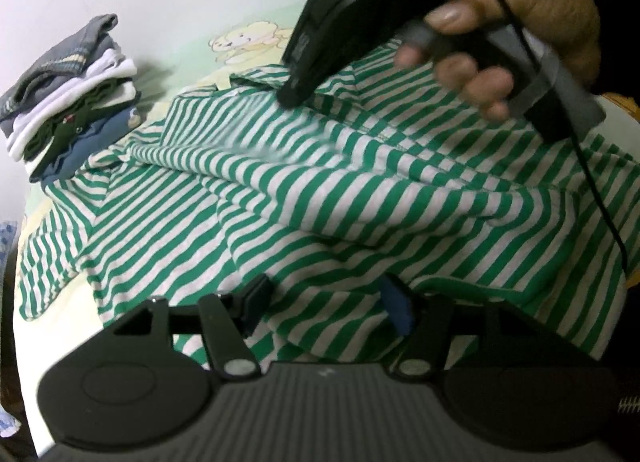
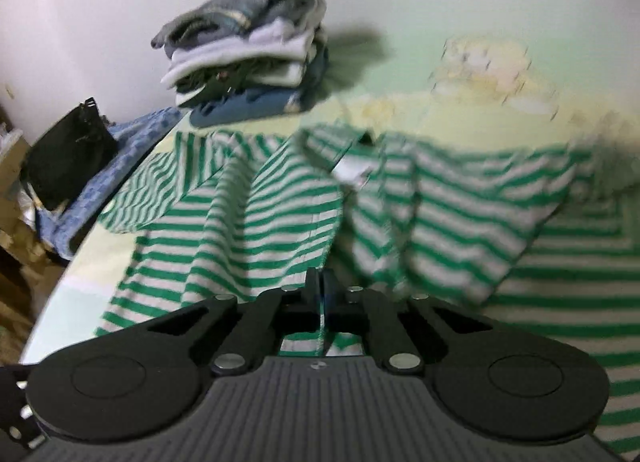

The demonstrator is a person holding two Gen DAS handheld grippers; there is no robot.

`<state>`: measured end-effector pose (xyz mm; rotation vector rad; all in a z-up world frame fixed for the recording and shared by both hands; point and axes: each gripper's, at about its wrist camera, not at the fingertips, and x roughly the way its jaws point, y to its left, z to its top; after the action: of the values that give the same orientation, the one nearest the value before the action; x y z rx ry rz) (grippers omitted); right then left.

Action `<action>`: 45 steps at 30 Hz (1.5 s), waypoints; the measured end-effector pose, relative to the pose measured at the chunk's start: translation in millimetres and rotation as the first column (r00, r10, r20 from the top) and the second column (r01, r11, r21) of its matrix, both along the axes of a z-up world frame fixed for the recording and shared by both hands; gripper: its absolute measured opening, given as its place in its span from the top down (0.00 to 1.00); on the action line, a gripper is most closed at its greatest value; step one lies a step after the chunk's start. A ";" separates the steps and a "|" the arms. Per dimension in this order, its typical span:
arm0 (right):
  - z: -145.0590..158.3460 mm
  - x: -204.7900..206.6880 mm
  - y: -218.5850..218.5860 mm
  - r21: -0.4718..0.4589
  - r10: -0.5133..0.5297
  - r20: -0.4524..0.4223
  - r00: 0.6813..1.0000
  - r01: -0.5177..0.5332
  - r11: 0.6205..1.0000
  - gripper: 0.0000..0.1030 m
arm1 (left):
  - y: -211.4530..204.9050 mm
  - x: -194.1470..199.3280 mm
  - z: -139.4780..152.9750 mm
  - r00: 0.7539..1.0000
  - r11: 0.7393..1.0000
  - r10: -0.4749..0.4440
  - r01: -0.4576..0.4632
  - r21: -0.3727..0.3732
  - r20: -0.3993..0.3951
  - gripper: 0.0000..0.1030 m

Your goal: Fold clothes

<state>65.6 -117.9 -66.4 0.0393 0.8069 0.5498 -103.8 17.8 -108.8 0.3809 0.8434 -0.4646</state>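
Note:
A green and white striped shirt (image 1: pixel 320 202) lies crumpled and partly spread on a pale bed sheet (image 1: pixel 248 10). My left gripper (image 1: pixel 326 306) hovers over the shirt's near edge with its fingers wide apart; fabric lies under the gap and neither pad presses on it. In the left wrist view my right gripper (image 1: pixel 290 96), held by a hand (image 1: pixel 520 34), has its tip down on the shirt's far part, near the collar. Seen from the right wrist, the right gripper (image 2: pixel 322 290) has its jaws together on a thin fold of the striped shirt (image 2: pixel 260 222), whose green hem runs back between the fingers.
A stack of folded clothes (image 1: pixel 68 94) (image 2: pixel 248 58) stands at the far left by the white wall. The bed sheet (image 2: pixel 480 102) bears a bear print. A black bag (image 2: pixel 68 154) and blue patterned cloth (image 2: pixel 120 166) lie off the bed's left edge. A black cable (image 1: pixel 600 202) hangs from the right gripper.

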 end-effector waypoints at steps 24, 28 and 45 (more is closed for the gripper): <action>0.8 -72.0 -71.1 -0.028 0.104 -0.237 0.966 -0.114 0.993 0.70 | 2.3 -8.9 9.8 0.997 0.995 -0.072 0.069 0.072 0.034 0.38; -13.4 -99.9 -65.9 -0.056 0.142 -0.279 0.950 -0.164 0.985 0.71 | 1.4 -6.8 10.6 0.996 0.994 -0.079 0.077 0.079 0.029 0.37; 18.6 -122.6 -87.6 -0.211 0.117 -0.170 0.978 -0.153 0.966 0.68 | -2.5 -33.7 15.5 0.988 0.982 -0.148 0.153 0.111 -0.047 0.32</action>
<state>-57.1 -205.5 -47.8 -0.1827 1.0260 0.5873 -137.5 15.3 -93.3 0.5457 0.8846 -0.5667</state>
